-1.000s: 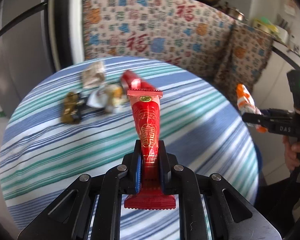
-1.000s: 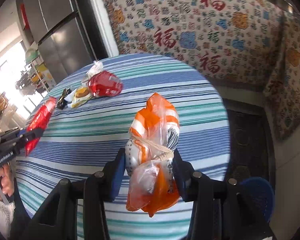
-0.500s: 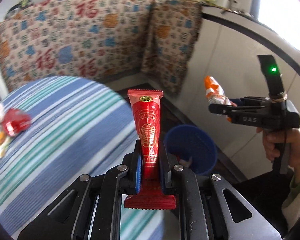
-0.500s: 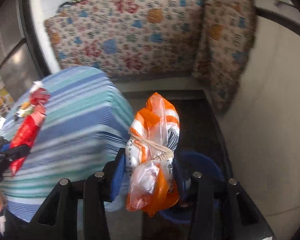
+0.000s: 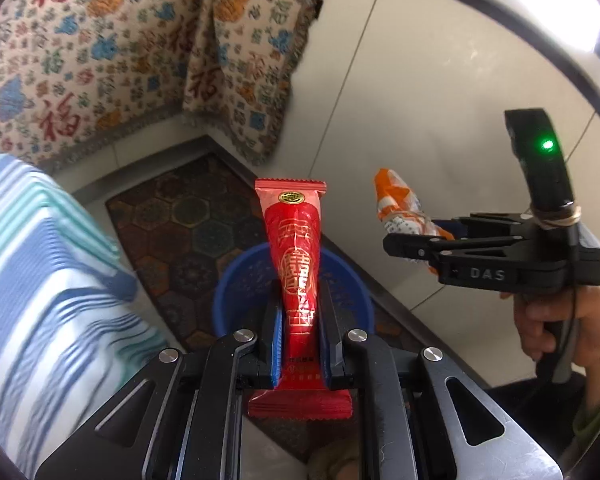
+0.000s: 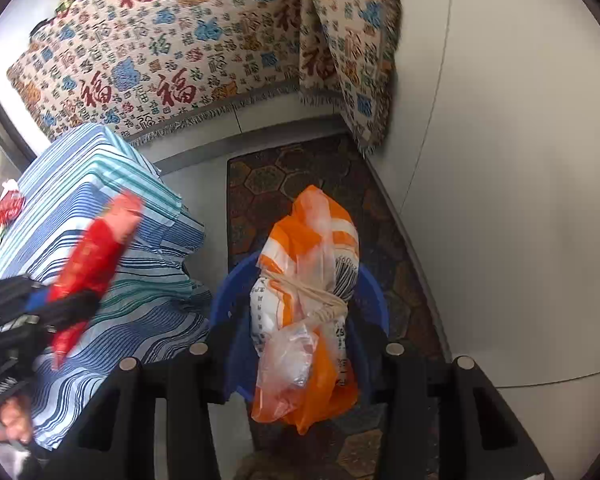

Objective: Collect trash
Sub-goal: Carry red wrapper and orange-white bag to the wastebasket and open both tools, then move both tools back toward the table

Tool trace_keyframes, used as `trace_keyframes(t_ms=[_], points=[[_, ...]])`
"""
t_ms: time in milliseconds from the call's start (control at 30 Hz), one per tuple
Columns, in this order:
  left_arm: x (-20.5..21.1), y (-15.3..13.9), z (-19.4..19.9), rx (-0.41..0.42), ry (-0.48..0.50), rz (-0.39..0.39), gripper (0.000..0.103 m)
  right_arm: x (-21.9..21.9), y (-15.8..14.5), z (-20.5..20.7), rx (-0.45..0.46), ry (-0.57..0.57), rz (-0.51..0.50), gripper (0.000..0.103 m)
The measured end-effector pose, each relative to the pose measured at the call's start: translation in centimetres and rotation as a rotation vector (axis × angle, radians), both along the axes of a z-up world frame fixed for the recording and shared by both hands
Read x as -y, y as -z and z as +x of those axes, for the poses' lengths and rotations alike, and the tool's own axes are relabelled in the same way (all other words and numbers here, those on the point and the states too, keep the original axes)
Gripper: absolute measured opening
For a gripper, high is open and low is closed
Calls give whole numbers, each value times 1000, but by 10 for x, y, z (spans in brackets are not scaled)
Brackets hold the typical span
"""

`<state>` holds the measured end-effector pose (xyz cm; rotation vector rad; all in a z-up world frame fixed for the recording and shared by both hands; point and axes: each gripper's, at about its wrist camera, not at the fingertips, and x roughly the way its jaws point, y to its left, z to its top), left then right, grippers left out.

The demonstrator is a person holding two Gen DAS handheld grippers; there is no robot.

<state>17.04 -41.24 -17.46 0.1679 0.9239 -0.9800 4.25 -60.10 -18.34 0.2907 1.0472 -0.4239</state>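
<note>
Draping at far left: striped blue, teal and white cloth (image 5: 40, 280) over the surface, soft folds at its edge. Clamped in left tool (image 5: 298, 344): red wrapper (image 5: 296, 264), glossy foil, long and narrow, crimped serrated ends, gold characters and a round gold seal near the top; small print at the base too fine to read. Blue pads tight against both faces of the wrapper. Directly beyond it: blue bin (image 5: 236, 292), round, plastic, standing on a dark floor mat (image 5: 188, 216) with hexagon pattern; contents hidden behind the wrapper. Patterned fabric (image 5: 100, 60) behind, cream with red, blue and orange characters. Further right: right tool (image 6: 300, 332), black, marked "DAS", green light on its top, gripped by a hand (image 5: 556, 320). Pressed between its pads: orange-and-white plastic bag (image 6: 312, 288), crinkled, translucent, tied round the middle with pale string, black print partly visible but unreadable. Bag held above the bin (image 6: 236, 280).
</note>
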Motion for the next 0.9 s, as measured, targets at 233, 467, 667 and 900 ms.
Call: trace_keyframes(t_ms=[233, 467, 667, 900], points=[[42, 32, 13, -19, 29, 3, 36, 10, 18, 3, -18, -9, 41, 50], [38, 27, 24, 7, -14, -32, 85, 14, 15, -3, -4, -15, -11, 65], [-30, -38, 17, 59, -92, -88, 92, -6, -24, -5, 104, -17, -185, 65], [-161, -65, 1, 183, -259, 26, 100, -83, -66, 32, 270, -125, -312, 70]])
